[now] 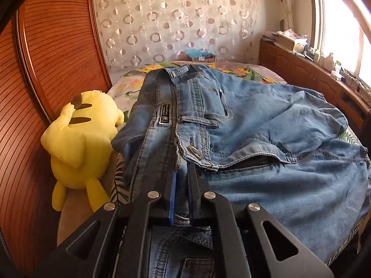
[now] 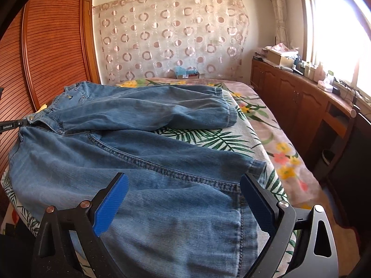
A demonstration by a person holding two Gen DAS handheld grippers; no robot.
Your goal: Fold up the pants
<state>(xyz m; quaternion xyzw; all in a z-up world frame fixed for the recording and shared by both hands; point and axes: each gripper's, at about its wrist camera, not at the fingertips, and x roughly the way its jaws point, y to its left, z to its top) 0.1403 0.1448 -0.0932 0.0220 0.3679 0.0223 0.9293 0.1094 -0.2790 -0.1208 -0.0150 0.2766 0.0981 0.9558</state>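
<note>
Jeans (image 1: 266, 120) waistband pinched in left claw (image 1: 182, 173), right claw (image 2: 183, 185) spread above leg

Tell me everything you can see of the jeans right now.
The jeans are faded blue denim with darker stitching, lying rumpled on the flowered bedspread. Fly unzipped, metal button showing. One leg is bent across the other. The left gripper is shut on the waistband; the right gripper hangs open over a leg.

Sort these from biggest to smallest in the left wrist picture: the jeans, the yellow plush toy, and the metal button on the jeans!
1. Jeans, filling most of the bed.
2. Yellow plush toy, though it sits near the camera, which enlarges it.
3. Metal button, tiny at the waistband.
</note>
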